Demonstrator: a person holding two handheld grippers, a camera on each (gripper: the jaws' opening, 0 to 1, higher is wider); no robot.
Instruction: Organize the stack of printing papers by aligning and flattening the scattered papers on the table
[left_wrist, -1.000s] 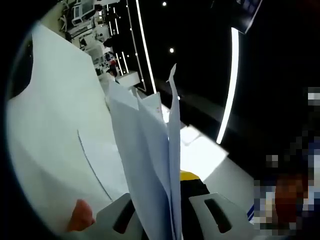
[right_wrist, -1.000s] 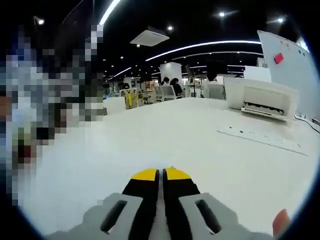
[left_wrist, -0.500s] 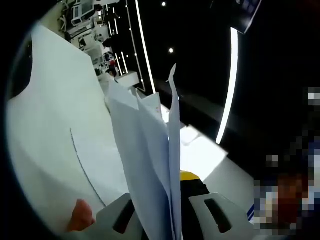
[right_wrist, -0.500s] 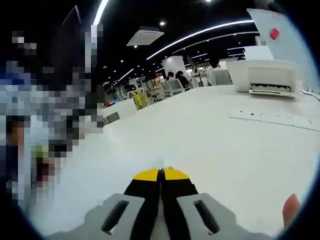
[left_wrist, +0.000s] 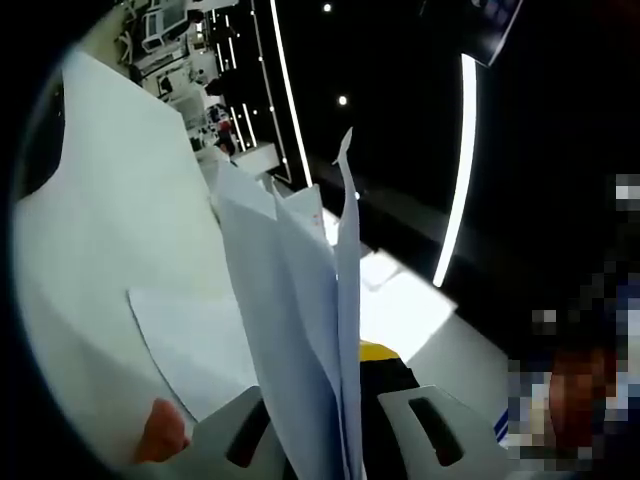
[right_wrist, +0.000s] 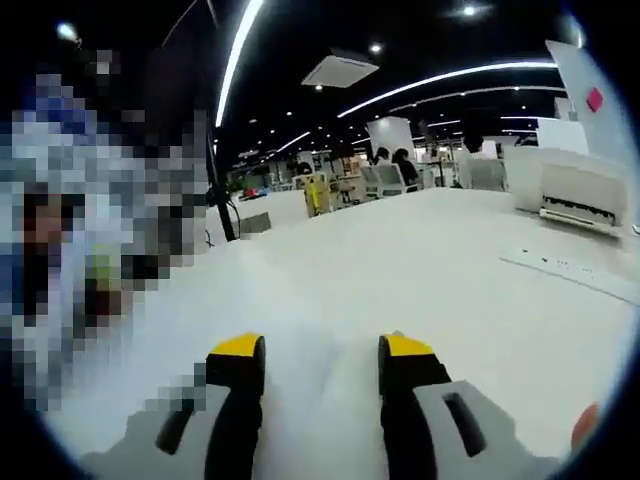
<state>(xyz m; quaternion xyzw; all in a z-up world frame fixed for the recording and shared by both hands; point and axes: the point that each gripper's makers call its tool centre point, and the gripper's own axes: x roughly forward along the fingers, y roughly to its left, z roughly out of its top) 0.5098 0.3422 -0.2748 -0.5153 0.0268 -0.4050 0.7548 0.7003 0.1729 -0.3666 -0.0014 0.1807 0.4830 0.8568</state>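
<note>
The left gripper (left_wrist: 340, 400) is clamped on a sheaf of printing papers (left_wrist: 300, 330), held on edge, rising from the jaws toward twelve o'clock in the left gripper view, their upper edges uneven. One loose sheet (left_wrist: 195, 340) lies flat on the white table (left_wrist: 100, 220) at about nine o'clock of the jaws. The right gripper (right_wrist: 315, 365) stands with jaws apart, holding nothing, over bare tabletop; a printer (right_wrist: 585, 190) sits at two o'clock. Judged step: squaring the held sheaf. Next move likely requires the free gripper to steady or tap the edges.

Left gripper (left_wrist: 340, 400) clamped (rolled sideways), right gripper (right_wrist: 322, 352) spread wide.
</note>
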